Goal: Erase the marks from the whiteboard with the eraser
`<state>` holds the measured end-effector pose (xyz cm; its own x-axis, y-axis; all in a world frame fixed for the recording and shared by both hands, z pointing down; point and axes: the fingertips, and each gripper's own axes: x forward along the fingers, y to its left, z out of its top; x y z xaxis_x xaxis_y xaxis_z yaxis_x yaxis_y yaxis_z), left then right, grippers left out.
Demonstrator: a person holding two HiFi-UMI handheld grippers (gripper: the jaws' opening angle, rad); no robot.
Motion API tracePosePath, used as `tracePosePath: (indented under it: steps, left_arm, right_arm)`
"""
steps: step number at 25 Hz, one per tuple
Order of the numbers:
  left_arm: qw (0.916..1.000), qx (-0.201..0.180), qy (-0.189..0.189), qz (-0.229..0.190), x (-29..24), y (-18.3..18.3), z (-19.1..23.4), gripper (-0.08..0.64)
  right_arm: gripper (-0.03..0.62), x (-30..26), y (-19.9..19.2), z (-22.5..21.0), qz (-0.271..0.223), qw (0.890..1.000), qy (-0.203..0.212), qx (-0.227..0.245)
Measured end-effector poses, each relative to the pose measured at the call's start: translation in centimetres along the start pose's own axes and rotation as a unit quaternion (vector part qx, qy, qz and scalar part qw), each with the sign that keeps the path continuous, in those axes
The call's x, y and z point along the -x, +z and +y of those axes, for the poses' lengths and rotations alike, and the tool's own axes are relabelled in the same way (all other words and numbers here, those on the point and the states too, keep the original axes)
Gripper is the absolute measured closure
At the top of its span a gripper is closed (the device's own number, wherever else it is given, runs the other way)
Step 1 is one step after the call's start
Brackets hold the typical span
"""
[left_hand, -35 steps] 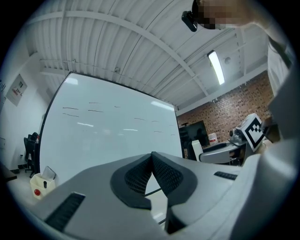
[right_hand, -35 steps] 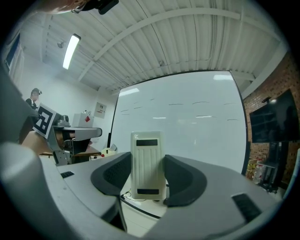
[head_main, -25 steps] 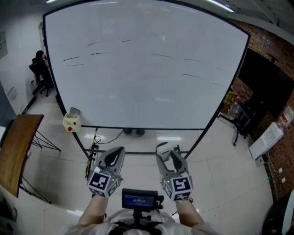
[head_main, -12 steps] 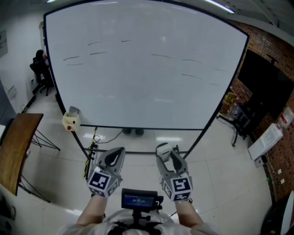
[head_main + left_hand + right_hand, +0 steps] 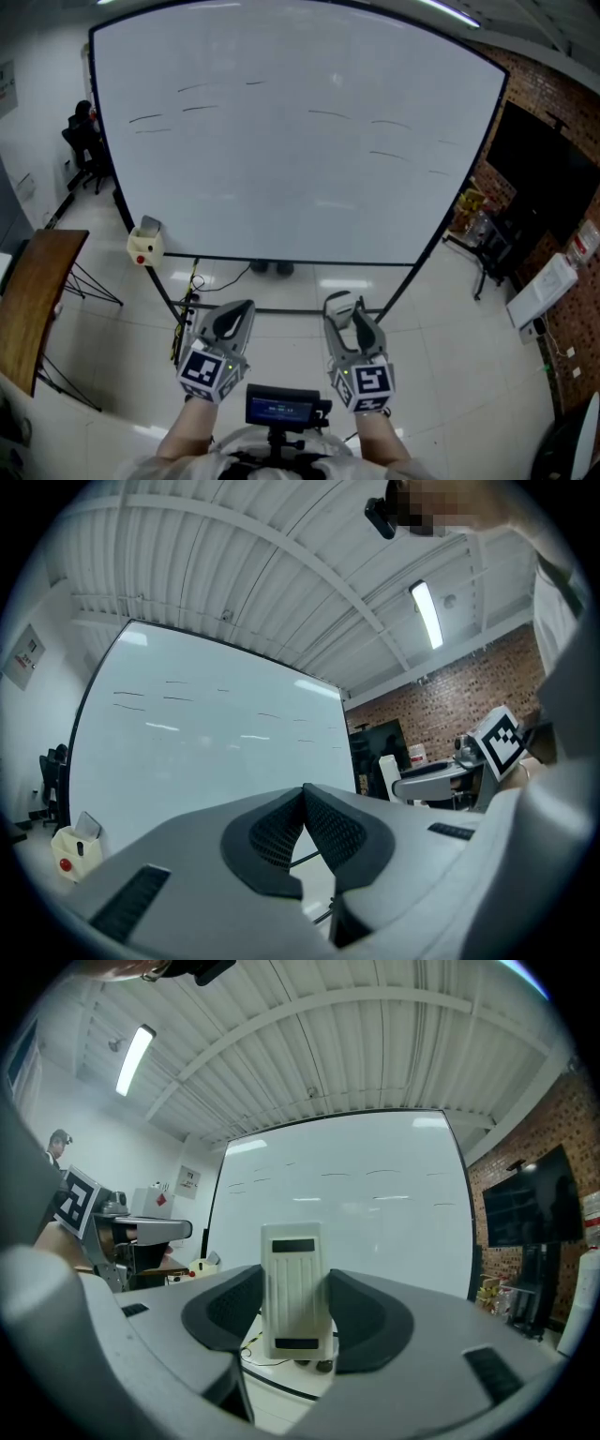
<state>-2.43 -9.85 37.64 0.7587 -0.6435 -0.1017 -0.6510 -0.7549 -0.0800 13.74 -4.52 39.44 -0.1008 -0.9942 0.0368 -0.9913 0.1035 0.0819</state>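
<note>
A large whiteboard [image 5: 291,150] stands ahead on a black frame, with several short dark strokes [image 5: 150,119] across its upper part. In the right gripper view the same whiteboard [image 5: 347,1204] fills the middle distance. My right gripper [image 5: 345,314] is shut on a white eraser [image 5: 296,1288], which stands upright between the jaws. The eraser [image 5: 339,306] shows as a pale block at the gripper's tip in the head view. My left gripper [image 5: 232,321] is shut with nothing in it, its pads [image 5: 281,832] meeting. Both grippers hang low, well short of the board.
A cream box with a red button [image 5: 145,247] hangs at the board's lower left corner. A wooden table [image 5: 28,305] is at the left, a dark screen [image 5: 539,173] and brick wall at the right. A seated person [image 5: 82,141] is at far left.
The right gripper with the eraser has shifted slightly right and forward. The left gripper and the board look the same.
</note>
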Motion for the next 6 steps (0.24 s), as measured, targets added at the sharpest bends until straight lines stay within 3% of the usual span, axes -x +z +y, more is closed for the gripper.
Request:
tracePosePath:
  steps: [6]
  left_arm:
    - [1.0000, 0.002, 0.002, 0.000, -0.3, -0.5, 0.1, 0.558]
  right_arm:
    - [0.368, 0.0, -1.2, -0.6, 0.011, 1.000, 0.001, -0.006]
